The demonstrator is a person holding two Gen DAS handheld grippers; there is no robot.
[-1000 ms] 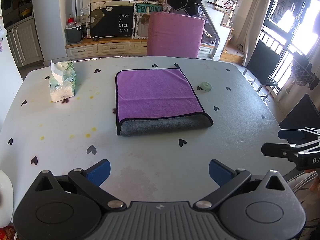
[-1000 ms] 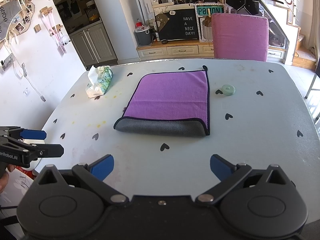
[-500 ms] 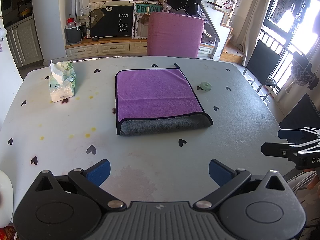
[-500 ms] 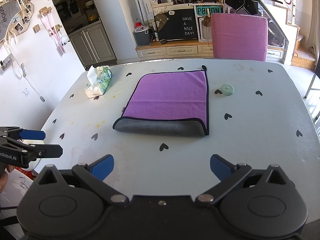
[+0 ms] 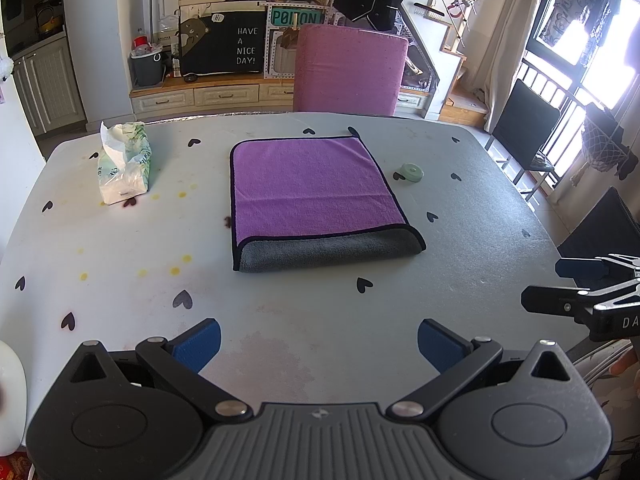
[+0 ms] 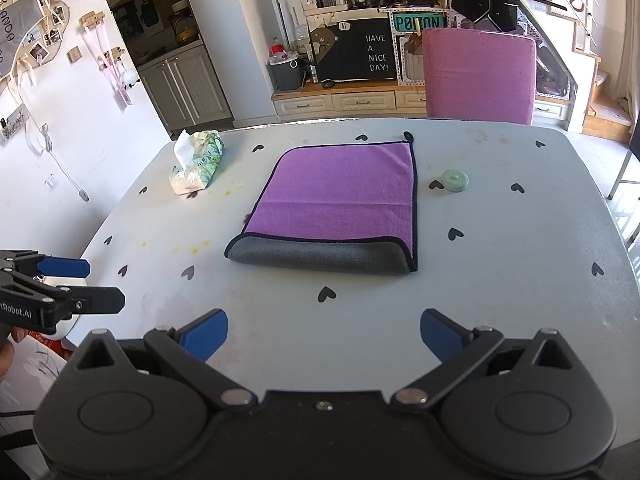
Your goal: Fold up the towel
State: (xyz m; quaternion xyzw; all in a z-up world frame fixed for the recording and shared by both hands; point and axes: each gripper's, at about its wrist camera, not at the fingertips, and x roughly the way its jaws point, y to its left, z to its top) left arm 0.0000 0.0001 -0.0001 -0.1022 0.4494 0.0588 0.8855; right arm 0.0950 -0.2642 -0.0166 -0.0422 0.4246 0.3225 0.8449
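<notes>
Behind the table, on the far sideboard, a black board reads "HAVE A NICE DAY!" in white letters, and beside it a teal plate reads "P0ITON". Part of a white label, "nRobot.AI", shows on the left claw's body in the right wrist view. On the heart-printed table the towel lies folded flat, purple side up, its grey underside showing along the near fold. It rests well ahead of both claws, touching neither. The left claw hangs over the near table edge with its blue fingers spread wide and nothing between them; the right claw is likewise spread and empty. A tissue pack lies far left of the towel, and a small green disc lies just right of it.
</notes>
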